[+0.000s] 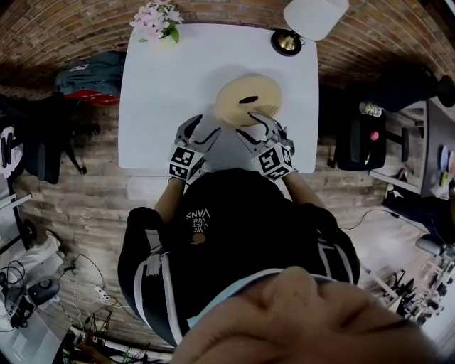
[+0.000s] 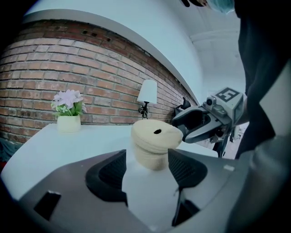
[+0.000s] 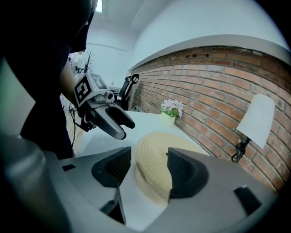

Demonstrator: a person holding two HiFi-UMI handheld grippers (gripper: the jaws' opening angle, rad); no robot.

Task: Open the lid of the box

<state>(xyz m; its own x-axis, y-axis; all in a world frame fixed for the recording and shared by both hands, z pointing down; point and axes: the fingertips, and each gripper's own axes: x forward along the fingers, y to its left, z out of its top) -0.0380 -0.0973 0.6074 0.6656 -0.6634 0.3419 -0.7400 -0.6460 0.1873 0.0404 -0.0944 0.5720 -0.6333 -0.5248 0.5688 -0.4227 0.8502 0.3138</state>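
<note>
Left tool point(image 1: 201, 129) and right tool point(image 1: 254, 128), both open and empty, sit just short of the lidded box point(image 1: 249, 96).

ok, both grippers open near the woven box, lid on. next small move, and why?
Probably ease the right gripper forward until its open jaws straddle the near rim of the lid. The lid sits ahead of them, untouched, and the left gripper lines up with the box body.

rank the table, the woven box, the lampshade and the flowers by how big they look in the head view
1. white table
2. woven box
3. lampshade and flowers: about alike here; the shade is cut off by the top edge and stands higher, nearer the camera, so I won't rank them.
</note>
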